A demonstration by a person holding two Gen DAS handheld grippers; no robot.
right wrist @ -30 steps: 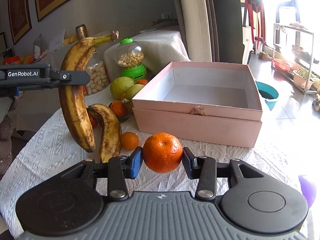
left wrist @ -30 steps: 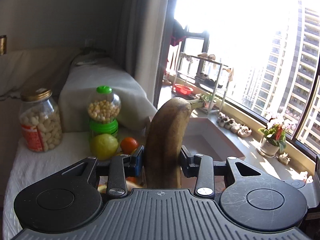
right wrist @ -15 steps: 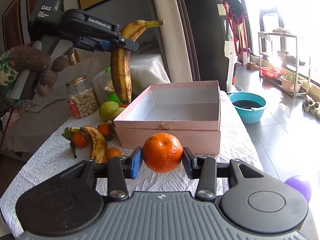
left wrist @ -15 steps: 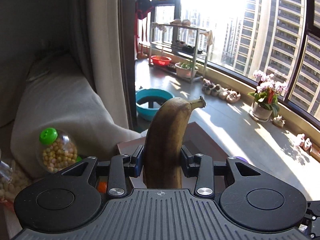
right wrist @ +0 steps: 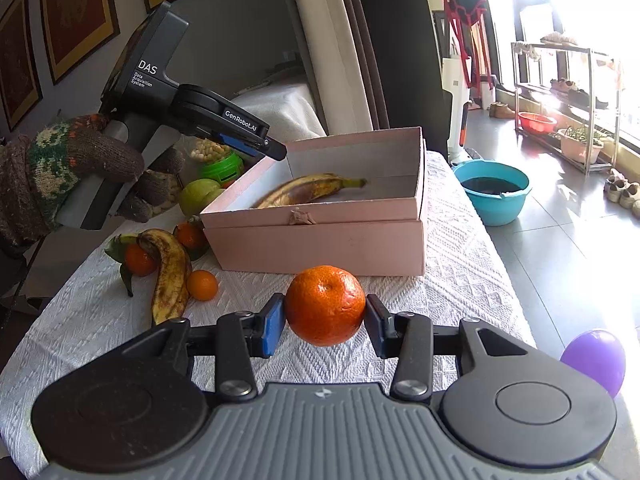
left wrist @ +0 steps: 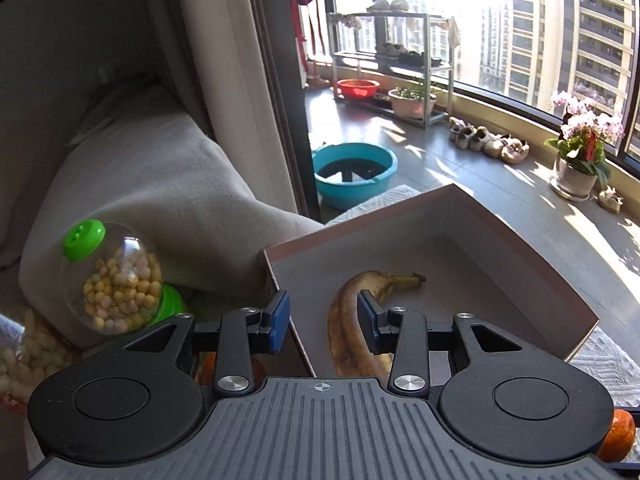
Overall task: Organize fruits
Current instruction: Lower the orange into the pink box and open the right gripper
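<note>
My left gripper (left wrist: 323, 322) is open above the left edge of the pink box (left wrist: 516, 236); it also shows in the right wrist view (right wrist: 276, 151). A brown-spotted banana (left wrist: 354, 328) lies loose on the box floor, seen too in the right wrist view (right wrist: 308, 189). My right gripper (right wrist: 325, 322) is shut on an orange (right wrist: 325, 305), held in front of the box (right wrist: 320, 240) above the white tablecloth. A second banana (right wrist: 170, 276), small oranges (right wrist: 202, 285) and a green fruit (right wrist: 196, 196) lie left of the box.
A green-capped candy globe (left wrist: 114, 276) and a jar of white pieces (left wrist: 24, 352) stand left of the box against a draped cushion. A blue basin (right wrist: 492, 188) and a purple balloon (right wrist: 594, 360) are on the floor to the right of the table.
My left gripper moved over the box, opened and let go of the banana, which now lies inside. My right gripper still holds the orange in front of the box.
</note>
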